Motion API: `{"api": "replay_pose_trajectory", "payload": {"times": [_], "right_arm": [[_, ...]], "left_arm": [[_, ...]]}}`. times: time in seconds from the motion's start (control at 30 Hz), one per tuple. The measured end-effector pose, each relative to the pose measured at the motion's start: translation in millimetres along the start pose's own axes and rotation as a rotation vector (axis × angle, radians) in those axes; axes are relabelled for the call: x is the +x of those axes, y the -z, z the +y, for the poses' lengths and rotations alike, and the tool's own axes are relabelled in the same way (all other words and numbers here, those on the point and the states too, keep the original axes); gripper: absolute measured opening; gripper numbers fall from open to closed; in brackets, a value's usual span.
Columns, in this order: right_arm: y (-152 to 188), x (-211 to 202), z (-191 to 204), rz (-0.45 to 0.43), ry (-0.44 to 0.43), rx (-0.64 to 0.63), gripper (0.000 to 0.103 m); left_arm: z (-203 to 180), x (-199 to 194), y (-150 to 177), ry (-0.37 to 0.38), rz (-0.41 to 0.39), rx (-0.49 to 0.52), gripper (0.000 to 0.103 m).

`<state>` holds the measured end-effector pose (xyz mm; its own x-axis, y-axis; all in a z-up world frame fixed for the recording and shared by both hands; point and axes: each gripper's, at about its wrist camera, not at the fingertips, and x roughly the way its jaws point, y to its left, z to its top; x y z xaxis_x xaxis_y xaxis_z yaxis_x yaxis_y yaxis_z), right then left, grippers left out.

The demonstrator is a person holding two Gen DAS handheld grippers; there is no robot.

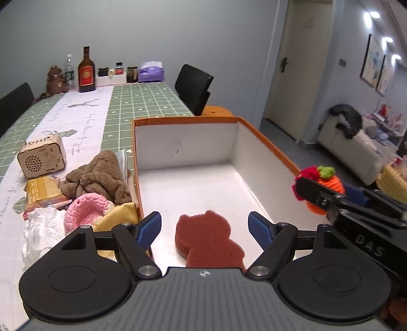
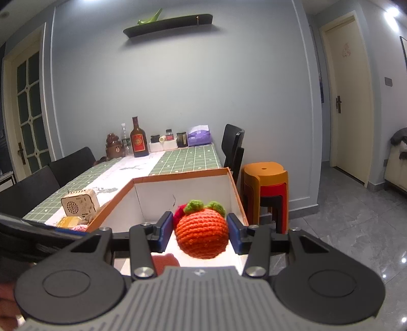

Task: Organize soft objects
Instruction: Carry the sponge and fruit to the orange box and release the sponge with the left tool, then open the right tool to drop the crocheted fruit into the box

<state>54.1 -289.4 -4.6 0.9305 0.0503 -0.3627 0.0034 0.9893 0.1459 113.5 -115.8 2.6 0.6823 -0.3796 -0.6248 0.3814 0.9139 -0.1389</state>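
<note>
The left wrist camera looks down, close, into the orange-edged white cardboard box (image 1: pixel 185 142). The right wrist camera looks from beside the box's right wall, more level. Both show the green checked bench (image 1: pixel 142 99) (image 2: pixel 188 159).

Bright ceiling spotlights (image 1: pixel 374 15) are flaring white up to the right of the left gripper (image 1: pixel 204 230), while fisheye distortion is bending the pale cream door (image 2: pixel 348 99) beyond the right gripper (image 2: pixel 201 229).
</note>
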Motion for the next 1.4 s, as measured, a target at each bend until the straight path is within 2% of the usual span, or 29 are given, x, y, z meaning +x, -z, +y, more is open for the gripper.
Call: {"api": "replay_pose_trajectory", "payload": {"times": [0.07, 0.2, 0.3, 0.5, 0.67, 0.8, 0.9, 1.0, 1.1, 1.4], "right_arm": [[-2, 3, 3, 0.015, -0.002, -0.016, 0.046], [-7, 17, 7, 0.106, -0.018, -0.023, 0.046], [-14, 30, 6, 0.201, -0.072, 0.024, 0.046], [-22, 52, 26, 0.304, -0.194, 0.017, 0.046], [-15, 78, 36, 0.423, -0.304, 0.116, 0.046], [-6, 91, 44, 0.495, -0.339, 0.164, 0.047], [-3, 97, 47, 0.531, -0.347, 0.180, 0.048], [-2, 101, 47, 0.554, -0.364, 0.202, 0.066], [-3, 99, 45, 0.555, -0.370, 0.222, 0.065], [-9, 85, 45, 0.520, -0.343, 0.169, 0.065]], "left_arm": [[7, -10, -1, 0.027, -0.011, -0.005, 0.092], [10, -27, -2, -0.095, -0.095, 0.026, 0.092], [18, -34, -3, -0.159, -0.132, 0.026, 0.093], [49, -32, -7, -0.202, -0.146, -0.036, 0.093], [64, -32, -5, -0.249, -0.146, -0.051, 0.093], [72, -30, -5, -0.253, -0.148, -0.049, 0.093], [76, -27, -4, -0.250, -0.141, -0.051, 0.093], [78, -25, -3, -0.251, -0.131, -0.050, 0.093], [78, -24, -3, -0.258, -0.128, -0.044, 0.093], [79, -31, -4, -0.306, -0.143, -0.042, 0.093]]}}
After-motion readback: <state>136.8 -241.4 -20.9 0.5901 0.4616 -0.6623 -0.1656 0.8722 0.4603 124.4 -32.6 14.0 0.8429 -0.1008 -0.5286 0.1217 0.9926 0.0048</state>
